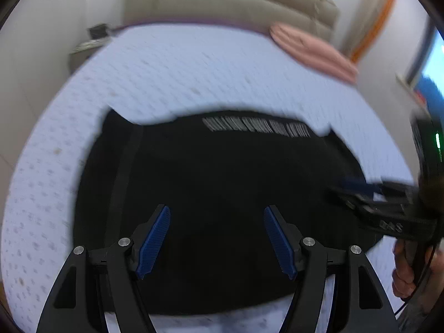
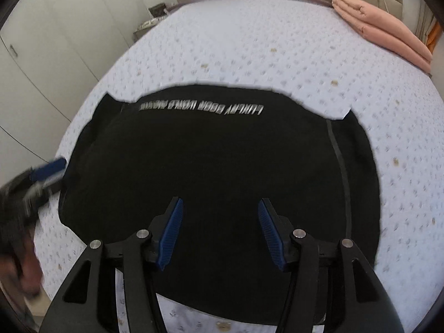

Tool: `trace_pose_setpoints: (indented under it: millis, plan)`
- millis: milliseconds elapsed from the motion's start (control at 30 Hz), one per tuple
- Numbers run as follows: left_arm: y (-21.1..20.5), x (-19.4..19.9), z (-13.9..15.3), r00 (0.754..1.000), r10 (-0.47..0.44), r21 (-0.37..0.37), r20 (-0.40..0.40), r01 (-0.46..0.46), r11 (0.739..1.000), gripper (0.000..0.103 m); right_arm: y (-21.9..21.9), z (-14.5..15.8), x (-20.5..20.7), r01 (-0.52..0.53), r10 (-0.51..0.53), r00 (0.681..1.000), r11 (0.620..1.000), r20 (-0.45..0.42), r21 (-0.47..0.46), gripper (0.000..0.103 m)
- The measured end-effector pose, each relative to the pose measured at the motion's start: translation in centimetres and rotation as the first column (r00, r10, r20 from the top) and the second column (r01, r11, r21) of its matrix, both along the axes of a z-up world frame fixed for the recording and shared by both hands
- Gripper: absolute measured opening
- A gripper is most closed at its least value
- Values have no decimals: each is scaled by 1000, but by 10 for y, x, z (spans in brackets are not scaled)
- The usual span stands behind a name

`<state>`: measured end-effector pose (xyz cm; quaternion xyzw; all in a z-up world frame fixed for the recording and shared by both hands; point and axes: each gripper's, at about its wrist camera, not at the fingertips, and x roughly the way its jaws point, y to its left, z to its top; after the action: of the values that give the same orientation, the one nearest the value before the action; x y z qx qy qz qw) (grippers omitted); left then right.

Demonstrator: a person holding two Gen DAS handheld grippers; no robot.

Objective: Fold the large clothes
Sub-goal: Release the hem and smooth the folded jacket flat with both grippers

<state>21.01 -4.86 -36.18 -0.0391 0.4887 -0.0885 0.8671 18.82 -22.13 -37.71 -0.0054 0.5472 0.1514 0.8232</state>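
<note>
A black garment [image 1: 222, 194] with a line of white lettering [image 1: 258, 127] lies flat on a bed with a pale dotted sheet [image 1: 166, 69]. It also shows in the right wrist view [image 2: 222, 166], lettering [image 2: 199, 106] at its far edge. My left gripper [image 1: 217, 213] is open and empty above the garment's near part. My right gripper [image 2: 220, 206] is open and empty above the garment. Each gripper shows blurred in the other's view: the right one [image 1: 360, 194] at the garment's right edge, the left one [image 2: 47, 172] at its left edge.
A folded pink blanket [image 2: 388, 30] lies at the far right corner of the bed, seen also in the left wrist view [image 1: 313, 50]. A padded beige headboard [image 1: 222, 5] stands behind. White wardrobe doors [image 2: 55, 27] and a small bedside table [image 2: 149, 22] are to the left.
</note>
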Motion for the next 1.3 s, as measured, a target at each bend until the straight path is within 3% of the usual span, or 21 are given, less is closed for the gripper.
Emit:
trace_pose_setpoints:
  millis: [67, 133, 200, 300, 400, 500, 567, 633, 733, 833, 967, 1067, 1133, 1233, 1300]
  plan:
    - [-9, 6, -41, 994, 18, 25, -109, -16, 1000, 71, 6, -25, 0, 8, -9, 998, 1000, -60, -28, 56]
    - [4, 16, -71, 984, 58, -52, -167, -68, 996, 71, 1, -43, 8, 46, -43, 991, 999, -129, 14, 56]
    - [9, 23, -76, 981, 70, -86, -179, -86, 993, 72, 1, -47, 11, 50, -48, 990, 999, -130, 14, 54]
    - [4, 25, -68, 982, 59, -52, -178, -70, 996, 71, 3, -44, 10, 44, -43, 991, 999, -129, 5, 53]
    - [5, 20, -46, 987, 49, -85, -152, -63, 994, 71, -4, -16, 12, 46, -35, 992, 995, -120, 88, 53]
    - [11, 22, -8, 997, 58, -93, -51, -62, 994, 71, -4, 23, 21, 43, -44, 999, 994, 2, 98, 53]
    - [16, 32, 1, 996, 80, -120, -36, -83, 989, 71, 3, 37, 39, 56, -62, 996, 994, 64, 92, 53]
    - [19, 44, -7, 991, 122, -99, -59, -128, 987, 71, 8, 27, 63, 102, -107, 993, 989, 47, 110, 53]
    - [26, 54, -42, 970, 185, -66, -159, -198, 978, 71, 13, -26, 98, 165, -161, 984, 985, -76, 53, 48]
    - [33, 51, -56, 972, 188, -51, -141, -197, 979, 73, 12, -55, 105, 173, -165, 980, 982, -111, 73, 46]
    - [30, 42, -53, 977, 169, -32, -126, -175, 984, 73, 12, -48, 102, 130, -126, 989, 990, -83, 50, 45]
    - [39, 33, -38, 982, 158, -27, -99, -161, 987, 73, -13, -32, 96, 136, -125, 988, 981, -90, 137, 46]
    - [53, 22, -20, 981, 188, 39, -39, -186, 982, 73, -35, -10, 79, 148, -142, 989, 975, -51, 167, 48]
    - [87, 12, -8, 972, 234, 51, -6, -233, 971, 73, -68, 8, 45, 176, -181, 983, 974, 18, 140, 51]
    - [111, 8, -18, 958, 282, 52, -57, -279, 959, 73, -87, 1, 29, 219, -220, 975, 972, 8, 89, 51]
